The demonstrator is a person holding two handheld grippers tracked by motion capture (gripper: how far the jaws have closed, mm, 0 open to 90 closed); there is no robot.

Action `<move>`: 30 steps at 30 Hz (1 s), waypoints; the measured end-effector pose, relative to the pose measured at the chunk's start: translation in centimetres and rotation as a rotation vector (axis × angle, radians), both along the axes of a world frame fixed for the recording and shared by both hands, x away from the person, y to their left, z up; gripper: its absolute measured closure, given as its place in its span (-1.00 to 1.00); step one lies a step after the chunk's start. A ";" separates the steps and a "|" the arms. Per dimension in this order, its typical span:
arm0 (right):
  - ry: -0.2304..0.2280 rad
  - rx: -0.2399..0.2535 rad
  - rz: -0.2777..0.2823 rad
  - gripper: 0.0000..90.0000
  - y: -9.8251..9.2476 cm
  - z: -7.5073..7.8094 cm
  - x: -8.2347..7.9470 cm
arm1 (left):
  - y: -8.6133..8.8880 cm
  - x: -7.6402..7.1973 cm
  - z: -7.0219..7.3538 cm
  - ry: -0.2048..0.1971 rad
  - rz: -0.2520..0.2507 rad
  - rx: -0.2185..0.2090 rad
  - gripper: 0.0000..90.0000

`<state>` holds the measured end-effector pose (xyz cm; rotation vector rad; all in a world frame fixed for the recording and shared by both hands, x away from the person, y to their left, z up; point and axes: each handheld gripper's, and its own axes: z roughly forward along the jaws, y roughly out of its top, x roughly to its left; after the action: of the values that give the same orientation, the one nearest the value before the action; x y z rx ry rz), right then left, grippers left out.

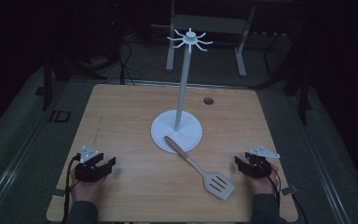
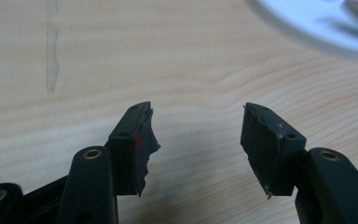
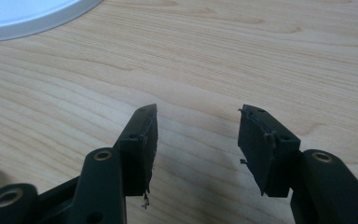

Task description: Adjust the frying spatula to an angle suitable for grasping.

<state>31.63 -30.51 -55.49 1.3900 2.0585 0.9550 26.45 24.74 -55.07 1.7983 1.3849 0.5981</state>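
Note:
A white utensil stand (image 1: 182,93) rises from a round base (image 1: 164,135) at the table's middle, with hooks (image 1: 189,39) at its top. A slotted spatula (image 1: 200,170) lies in front of it, its handle end resting on the base, its blade toward the right front. My left gripper (image 1: 103,162) rests on the table at the front left, open and empty. My right gripper (image 1: 243,161) rests at the front right, right of the spatula blade, also open with nothing between the jaws. The base's rim (image 2: 317,28) shows in the left gripper view, and the base's edge (image 3: 28,18) in the right gripper view.
The wooden table (image 1: 121,116) has a small round hole (image 1: 208,101) at the back right. Beyond it, a dark floor holds cables and a metal table frame (image 1: 205,28). Bare wood lies between the grippers and the stand.

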 end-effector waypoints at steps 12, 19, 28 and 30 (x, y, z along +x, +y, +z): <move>0.027 -0.030 0.050 0.12 1.0 1.0 -1.0 | -0.5 -0.6 0.5 -0.030 0.001 0.047 0.01; -0.005 -0.064 0.081 0.19 2.0 2.6 -1.4 | -0.4 -0.5 0.4 -0.025 0.015 0.051 0.00; -0.011 -0.090 0.148 0.22 3.7 4.4 -1.6 | -0.6 -0.6 0.4 -0.035 0.020 0.069 0.00; -0.006 -0.095 0.166 0.24 4.2 4.8 -1.5 | -0.6 -0.6 0.3 -0.038 0.022 0.072 0.00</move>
<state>30.11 -26.36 -50.74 1.1820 2.2121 0.9129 25.85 24.11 -54.73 1.8209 1.3748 0.6979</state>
